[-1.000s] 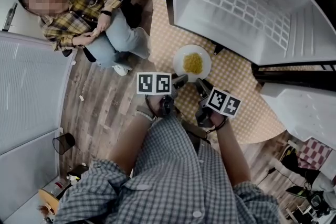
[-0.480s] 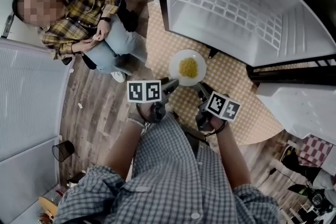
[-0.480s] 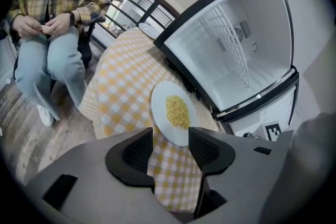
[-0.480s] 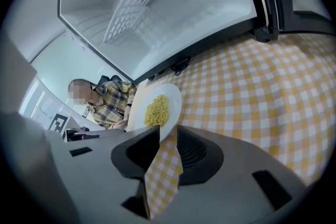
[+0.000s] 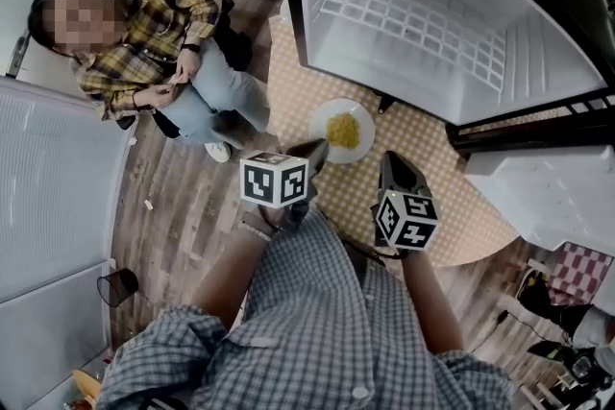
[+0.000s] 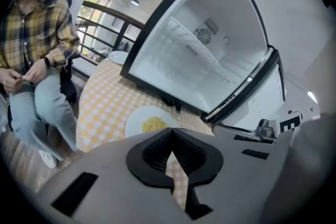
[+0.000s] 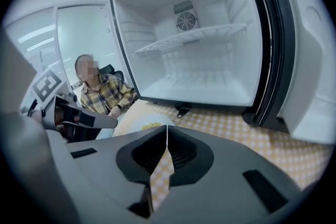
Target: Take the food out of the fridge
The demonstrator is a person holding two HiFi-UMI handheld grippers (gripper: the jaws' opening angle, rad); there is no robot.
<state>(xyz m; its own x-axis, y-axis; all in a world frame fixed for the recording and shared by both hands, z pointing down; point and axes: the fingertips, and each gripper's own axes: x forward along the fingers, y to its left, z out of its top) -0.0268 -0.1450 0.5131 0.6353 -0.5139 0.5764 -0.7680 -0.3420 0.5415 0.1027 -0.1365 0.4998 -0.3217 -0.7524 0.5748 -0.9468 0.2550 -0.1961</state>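
The fridge [image 5: 432,24] stands open and bare, its wire shelf empty. Just in front of its mouth, on the checked tabletop [image 5: 432,149], the plate [image 5: 318,132] lies flat with the yellow food [image 5: 343,129], so I judge the taking-out done. The plate is round, with no long axis or heading. My left gripper [image 5: 315,152] has just been closing on nothing; my right gripper [image 5: 394,166] is pressed together, empty. Next I'd only draw both clear
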